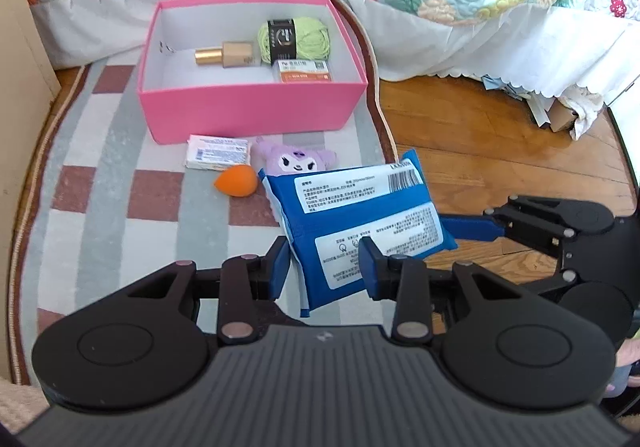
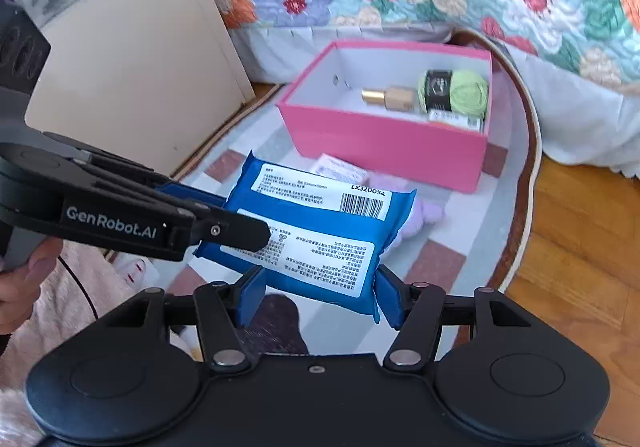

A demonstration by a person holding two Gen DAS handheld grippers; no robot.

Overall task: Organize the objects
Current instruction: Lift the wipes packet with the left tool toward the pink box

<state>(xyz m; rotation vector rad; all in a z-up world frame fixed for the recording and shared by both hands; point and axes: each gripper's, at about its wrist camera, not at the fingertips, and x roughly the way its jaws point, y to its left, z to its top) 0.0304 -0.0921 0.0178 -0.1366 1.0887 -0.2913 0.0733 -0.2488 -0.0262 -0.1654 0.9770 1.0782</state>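
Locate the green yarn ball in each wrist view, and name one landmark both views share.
Left wrist: green yarn ball upper centre, at the back right of the pink box.
Right wrist: yarn ball upper right, in the box's right end.
Shared landmark: gold-capped bottle beside it.

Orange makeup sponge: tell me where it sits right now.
In the left wrist view the orange makeup sponge lies on the checked rug, in front of the pink box, just below the white packet and left of the purple plush.

Both grippers tilt downward and forward. The left gripper (image 1: 326, 263) pinches one end of the blue wipes pack (image 1: 360, 215). The right gripper (image 2: 320, 299) clamps the opposite end.
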